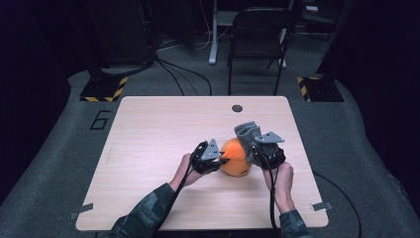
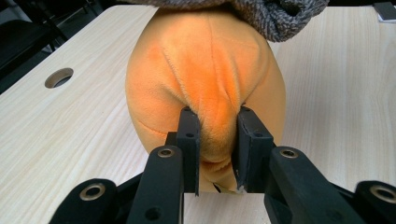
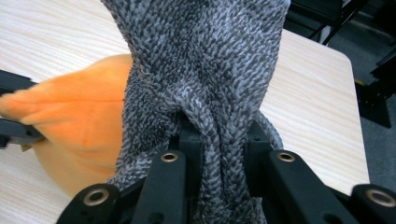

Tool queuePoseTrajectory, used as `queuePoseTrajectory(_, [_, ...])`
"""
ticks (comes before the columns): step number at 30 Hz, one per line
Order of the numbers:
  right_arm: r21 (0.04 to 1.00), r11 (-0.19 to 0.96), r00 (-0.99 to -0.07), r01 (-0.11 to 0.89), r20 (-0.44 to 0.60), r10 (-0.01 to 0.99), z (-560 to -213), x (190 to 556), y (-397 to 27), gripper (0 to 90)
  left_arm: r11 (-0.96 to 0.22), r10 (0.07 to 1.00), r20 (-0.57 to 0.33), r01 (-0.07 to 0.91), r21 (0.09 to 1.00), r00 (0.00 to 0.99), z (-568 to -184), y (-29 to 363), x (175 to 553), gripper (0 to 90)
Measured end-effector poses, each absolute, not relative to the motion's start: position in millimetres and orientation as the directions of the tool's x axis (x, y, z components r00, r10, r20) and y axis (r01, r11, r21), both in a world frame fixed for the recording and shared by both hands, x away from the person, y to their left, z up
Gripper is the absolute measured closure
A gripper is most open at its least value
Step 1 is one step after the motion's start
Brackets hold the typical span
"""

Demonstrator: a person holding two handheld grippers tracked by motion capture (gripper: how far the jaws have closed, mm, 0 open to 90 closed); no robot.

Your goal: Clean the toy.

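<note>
An orange plush toy [image 1: 235, 157] rests on the wooden table [image 1: 158, 129], with a grey knitted cloth [image 1: 246, 133] at its far right side. My left gripper [image 1: 221, 159] is at the toy's left side, shut on a pinched fold of the orange plush toy [image 2: 210, 84]. My left gripper [image 2: 215, 140] has the fold squeezed between both black jaws. My right gripper [image 1: 253, 148] is at the toy's right, shut on the grey knitted cloth [image 3: 205, 70]. My right gripper [image 3: 219, 144] has a bunch of the knit between its jaws, with the orange plush toy [image 3: 79, 116] behind at the left.
A round cable hole [image 1: 237, 108] lies near the table's far edge. A dark chair [image 1: 257, 34] stands beyond the table on the grey floor. Cables trail from both grippers towards the near edge.
</note>
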State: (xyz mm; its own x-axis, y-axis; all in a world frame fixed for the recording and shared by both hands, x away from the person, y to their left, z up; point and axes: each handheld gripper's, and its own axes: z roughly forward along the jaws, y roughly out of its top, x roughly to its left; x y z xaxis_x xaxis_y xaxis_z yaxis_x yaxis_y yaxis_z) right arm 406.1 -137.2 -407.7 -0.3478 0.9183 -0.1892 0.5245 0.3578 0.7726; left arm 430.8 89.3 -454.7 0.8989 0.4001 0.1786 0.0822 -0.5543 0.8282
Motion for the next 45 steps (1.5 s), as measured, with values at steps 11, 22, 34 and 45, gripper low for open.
queuePoseTrajectory(11, [0.822, 0.233, -0.291, 0.519, -0.087, 0.953, -395.8, 398.6, -173.8, 75.1, -0.523, 0.429, 0.135, 0.124, 0.843, 0.893, -455.6, 93.5, 434.0, 73.6])
queuePoseTrajectory(22, [0.791, 0.273, -0.279, 0.547, -0.134, 0.951, -402.7, 397.1, -175.3, 74.8, -0.484, 0.519, 0.08, 0.216, 0.848, 0.851, -457.7, 102.5, 444.0, 71.9])
queuePoseTrajectory(34, [0.722, 0.235, -0.231, 0.651, -0.106, 0.967, -443.6, 406.3, -194.3, 74.7, -0.372, 0.648, -0.079, 0.405, 0.835, 0.758, -467.6, 119.5, 471.6, 67.9])
queuePoseTrajectory(45, [0.646, 0.189, -0.199, 0.74, -0.058, 0.978, -482.5, 422.7, -204.0, 64.3, -0.349, 0.752, -0.032, 0.438, 0.828, 0.659, -474.4, 129.8, 487.1, 51.2])
